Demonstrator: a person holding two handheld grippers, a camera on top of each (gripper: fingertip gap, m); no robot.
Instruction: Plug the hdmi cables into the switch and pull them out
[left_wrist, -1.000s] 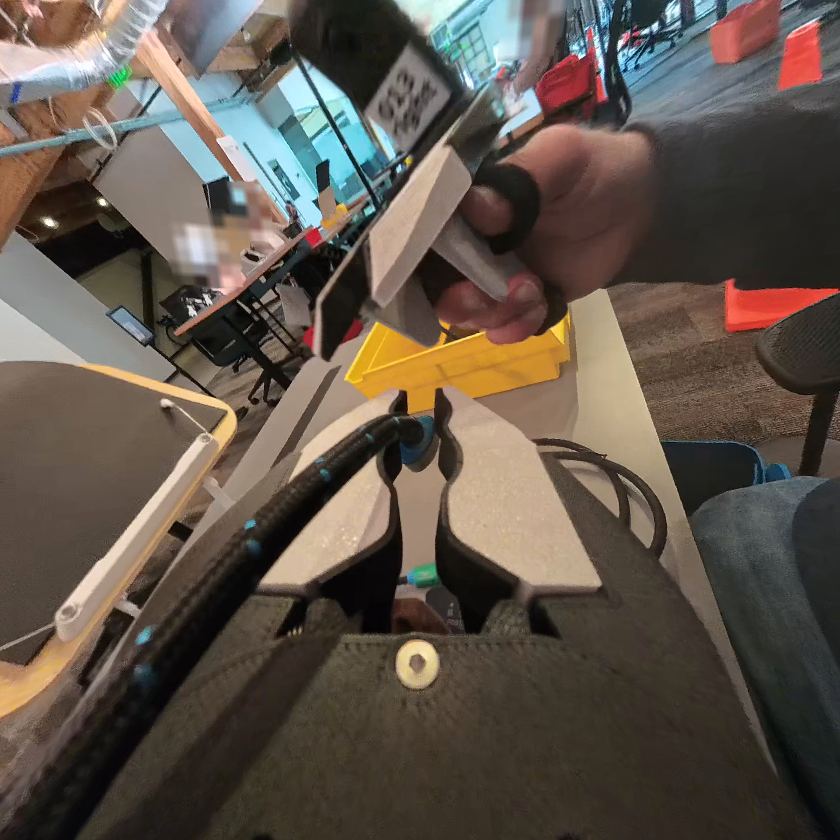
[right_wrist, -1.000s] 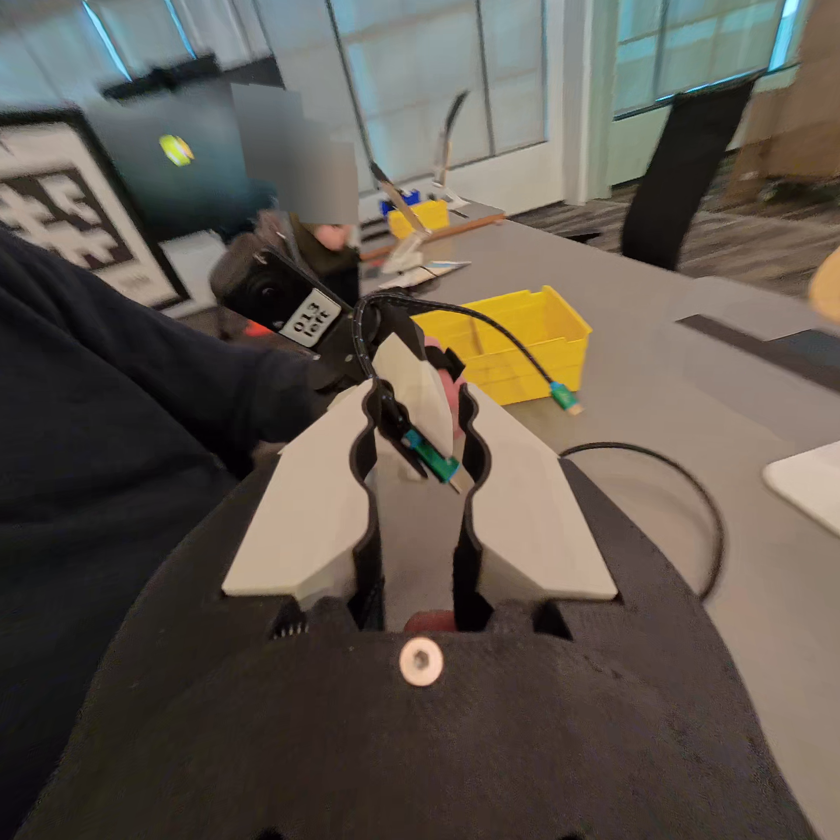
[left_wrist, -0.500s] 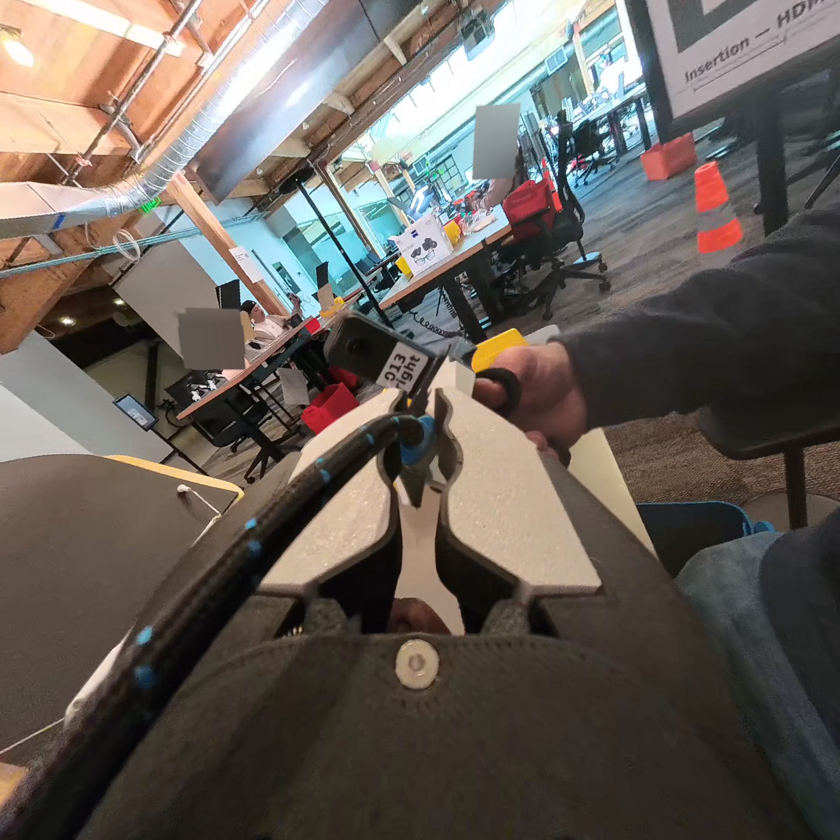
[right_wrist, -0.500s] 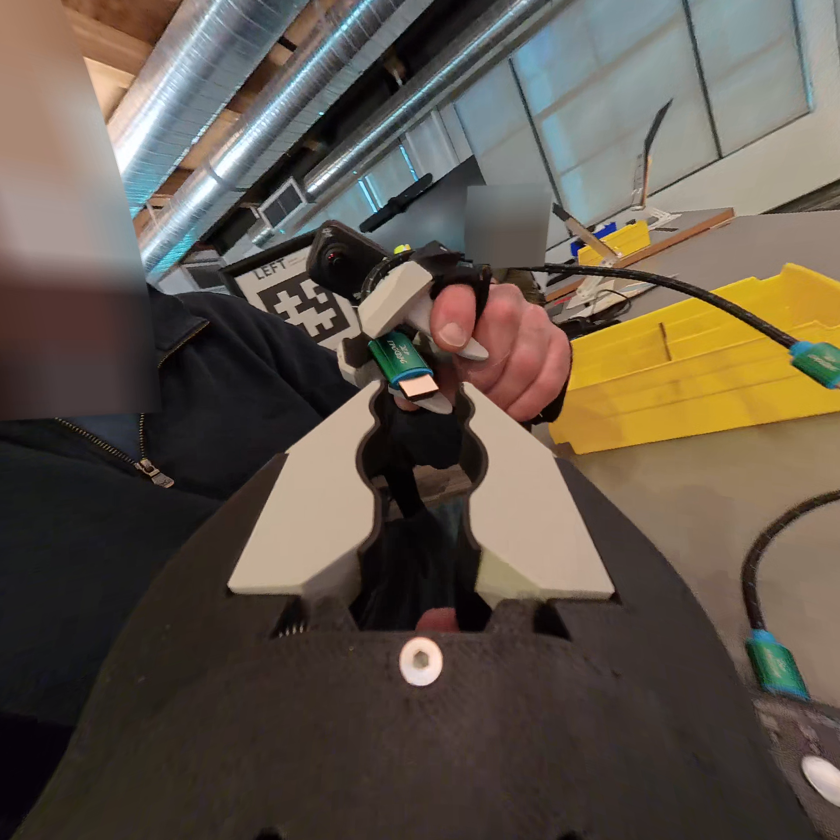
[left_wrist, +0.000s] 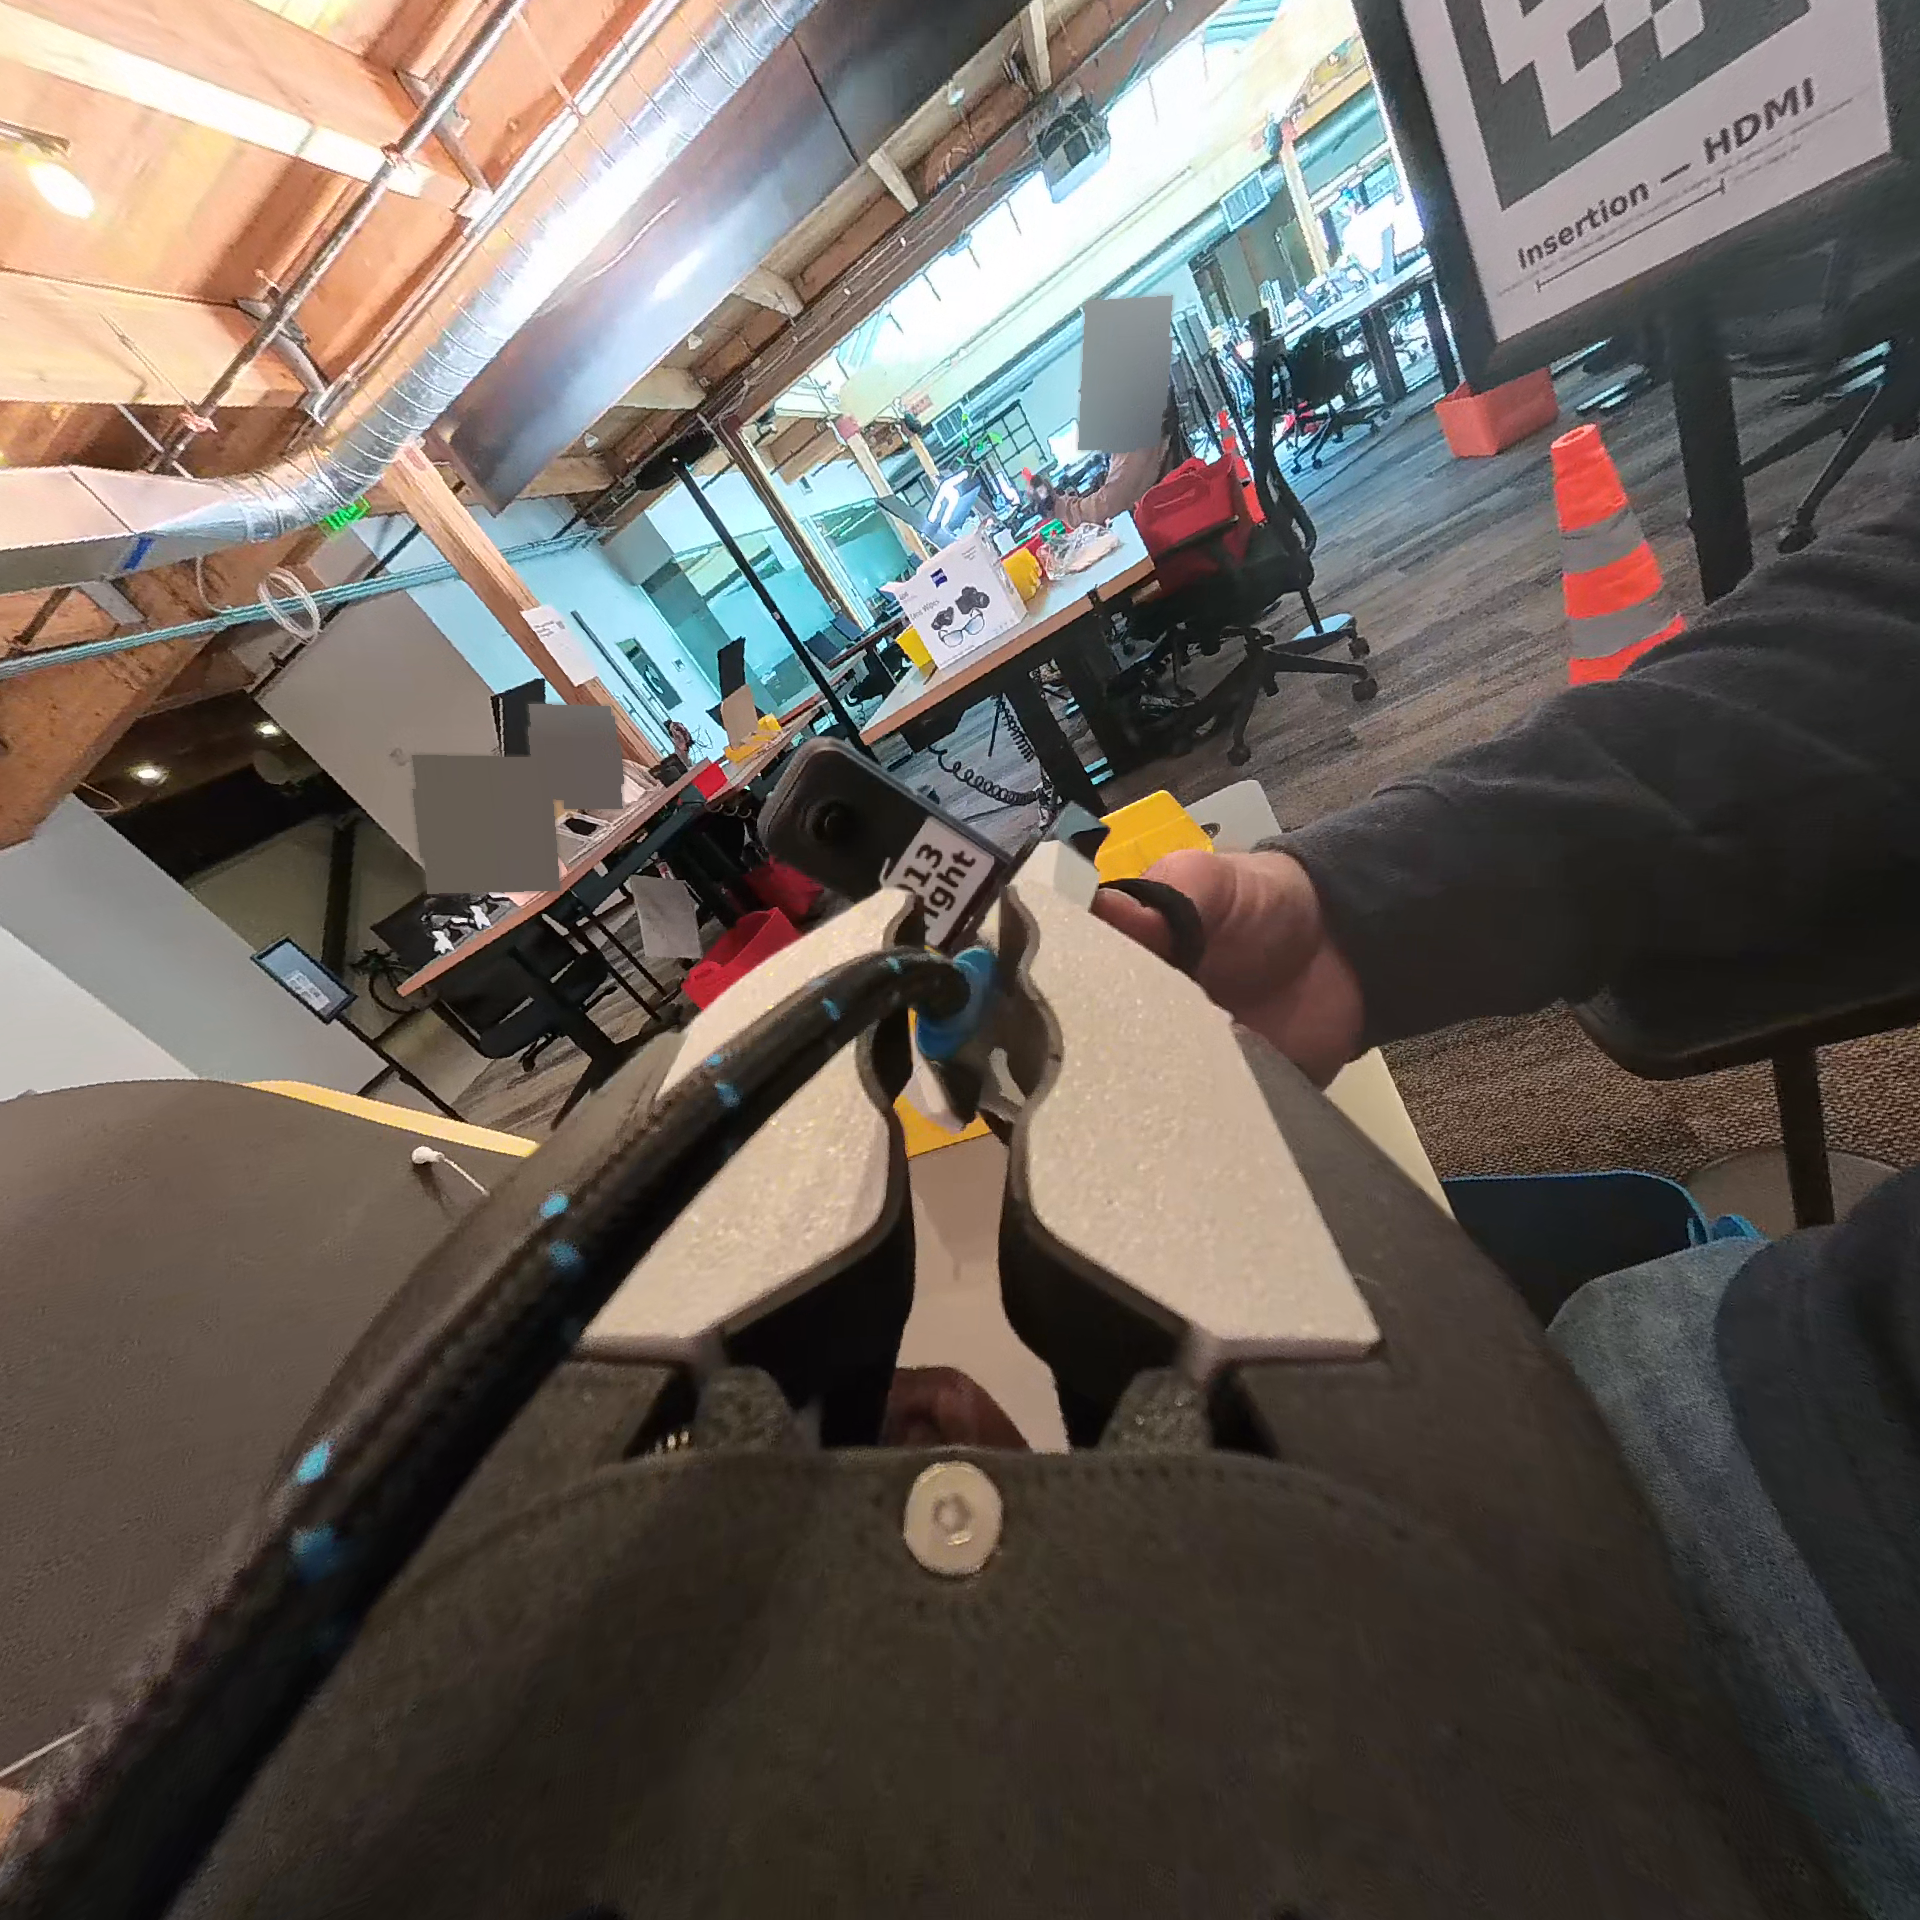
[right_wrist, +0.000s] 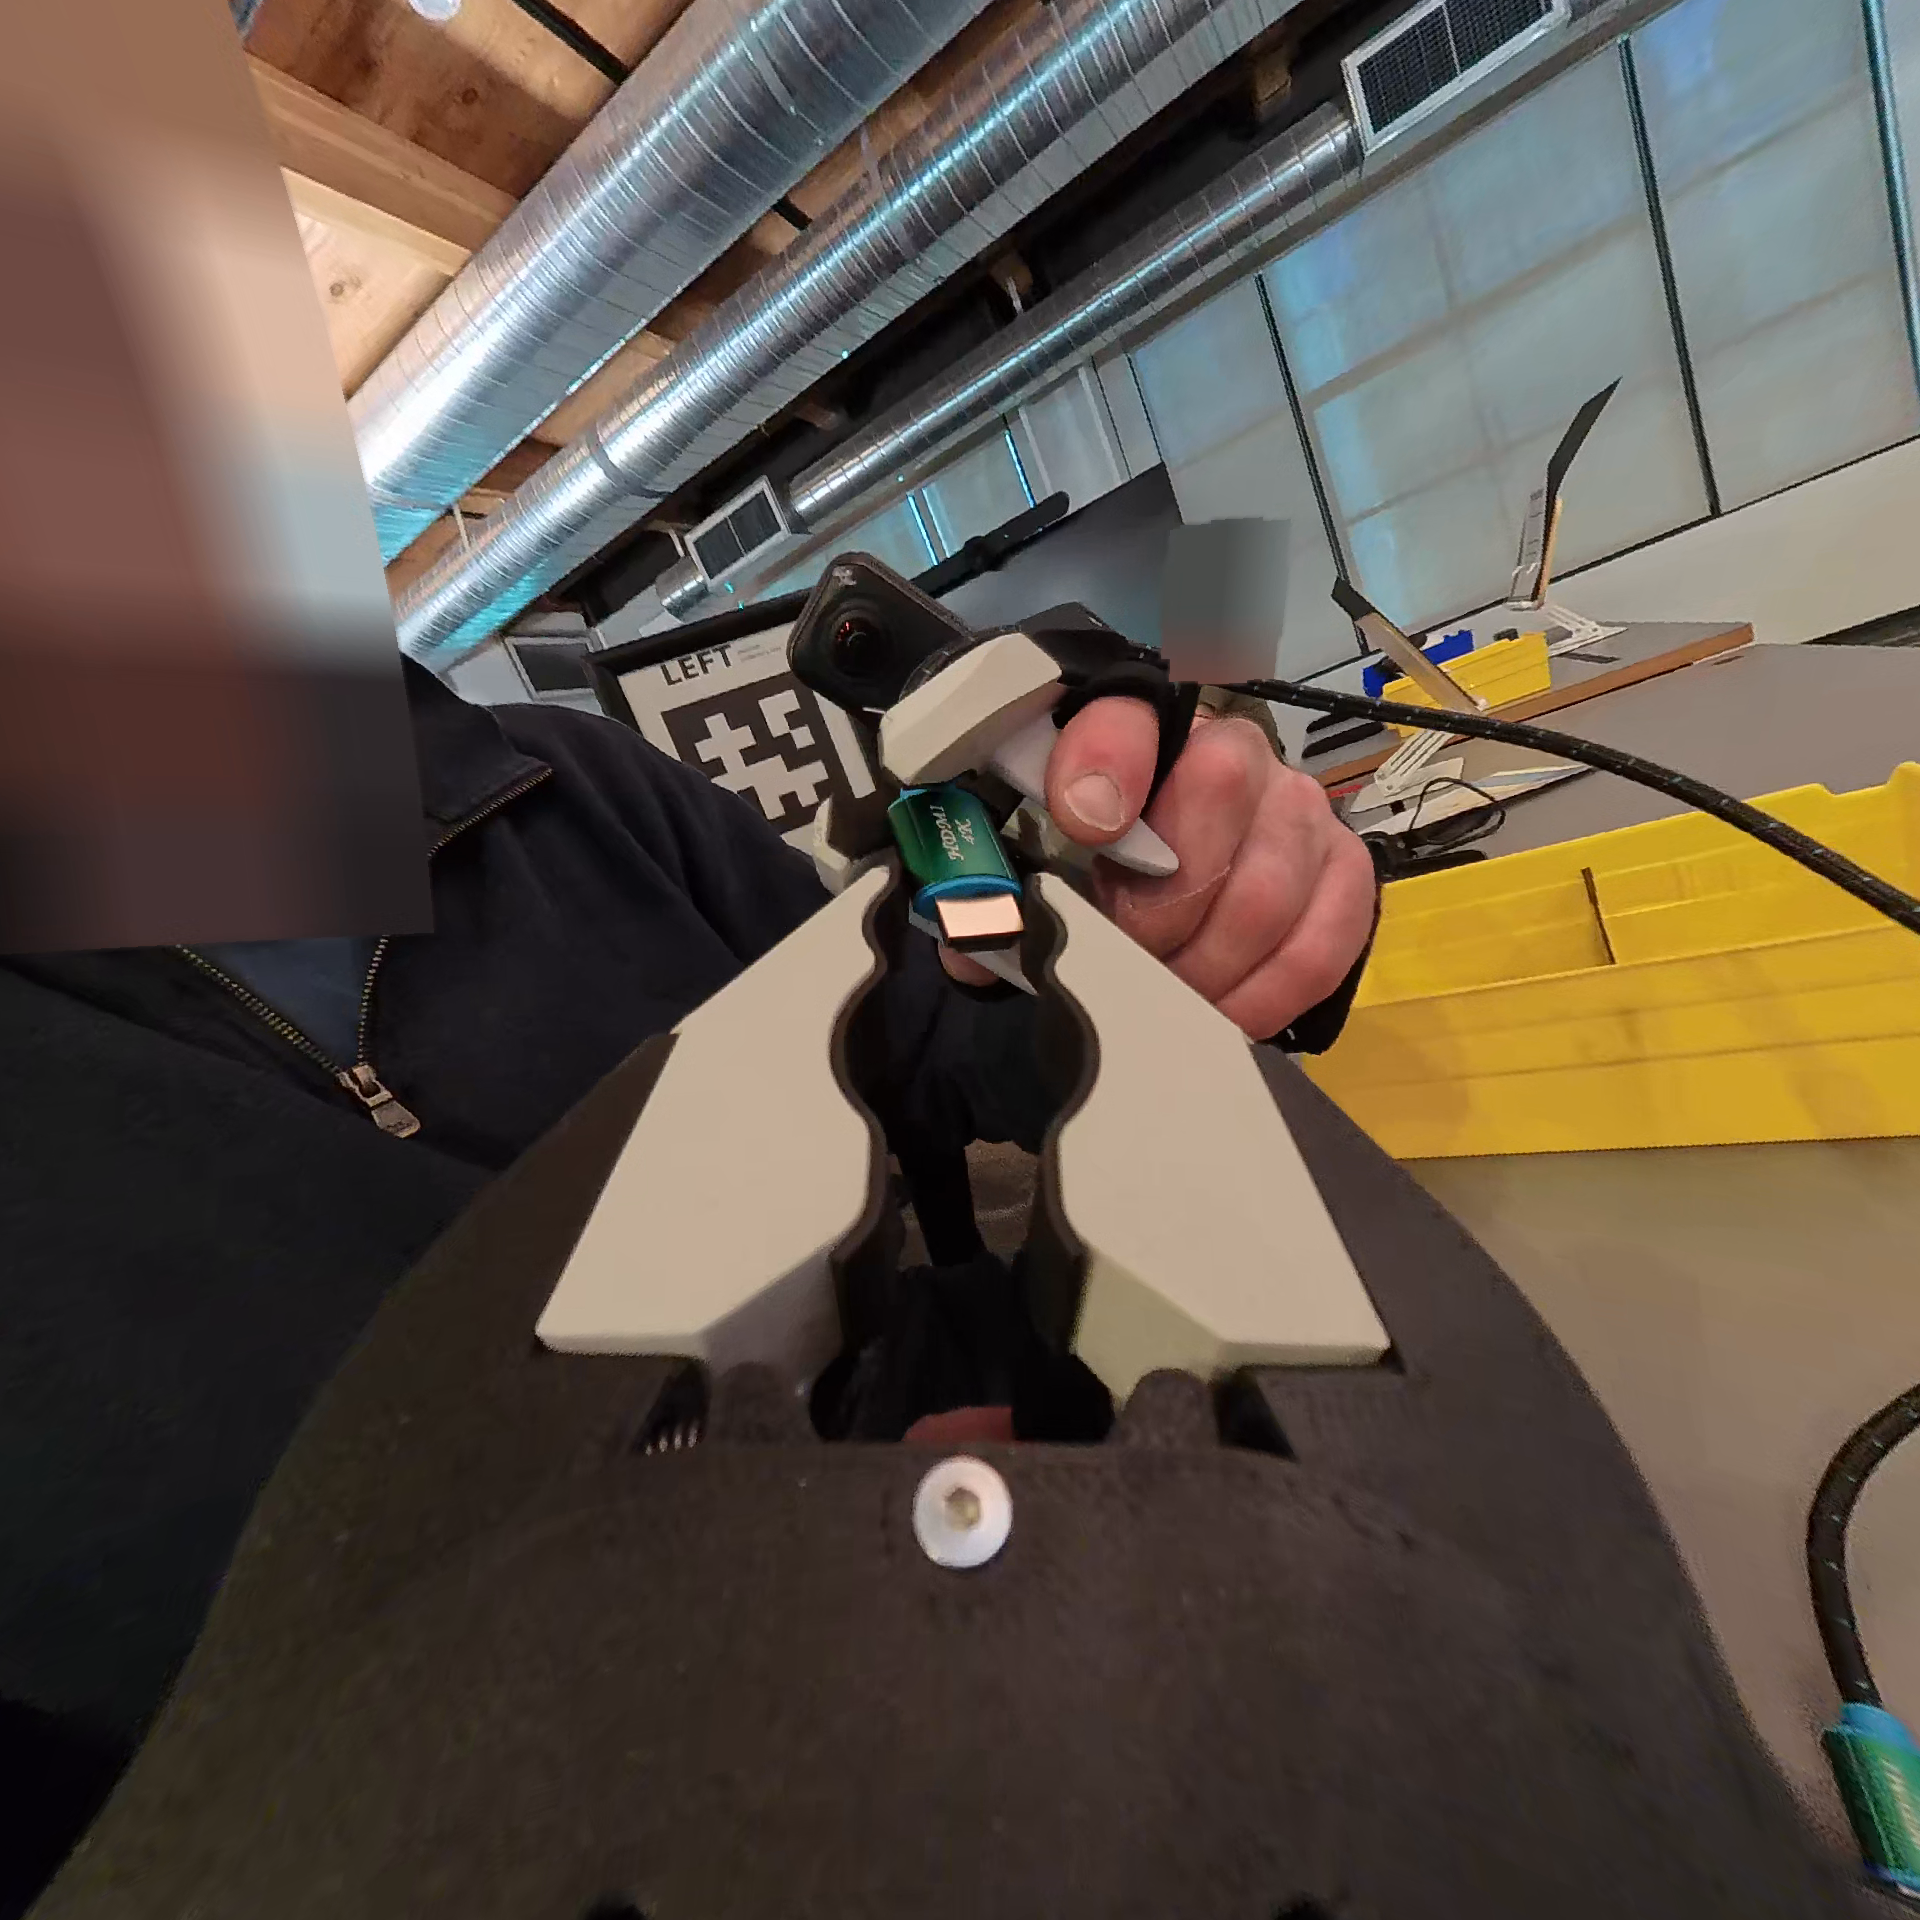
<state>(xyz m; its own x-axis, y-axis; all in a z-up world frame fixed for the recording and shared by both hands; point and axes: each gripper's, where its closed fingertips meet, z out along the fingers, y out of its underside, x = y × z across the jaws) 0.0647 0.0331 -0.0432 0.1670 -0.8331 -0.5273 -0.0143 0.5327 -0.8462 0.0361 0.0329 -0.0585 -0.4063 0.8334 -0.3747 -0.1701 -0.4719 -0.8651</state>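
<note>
My left gripper (left_wrist: 956, 925) is shut on the green HDMI plug; only its blue collar (left_wrist: 951, 1003) shows here. The braided black cable (left_wrist: 582, 1226) runs back over the left finger. In the right wrist view this gripper (right_wrist: 961, 831) holds the plug (right_wrist: 948, 847) in the air, gold tip toward the camera. My right gripper (right_wrist: 971, 894) is open and empty, its tips just in front of the plug. It also shows in the left wrist view (left_wrist: 940, 868), held by a hand. A second green plug (right_wrist: 1881, 1787) lies on the table. The switch is out of view.
A yellow bin (right_wrist: 1662, 997) stands on the grey table (right_wrist: 1558, 1247) to the right. A black board with a yellow rim (left_wrist: 208, 1299) lies to the left. A person's dark jacket (right_wrist: 312, 1143) fills the left of the right wrist view. My left and right fingertips are right by each other.
Both grippers have lifted off the table and tilted upward. The left gripper's plug has turned to face the right gripper and come up to its tips. Little has moved in the last half second.
</note>
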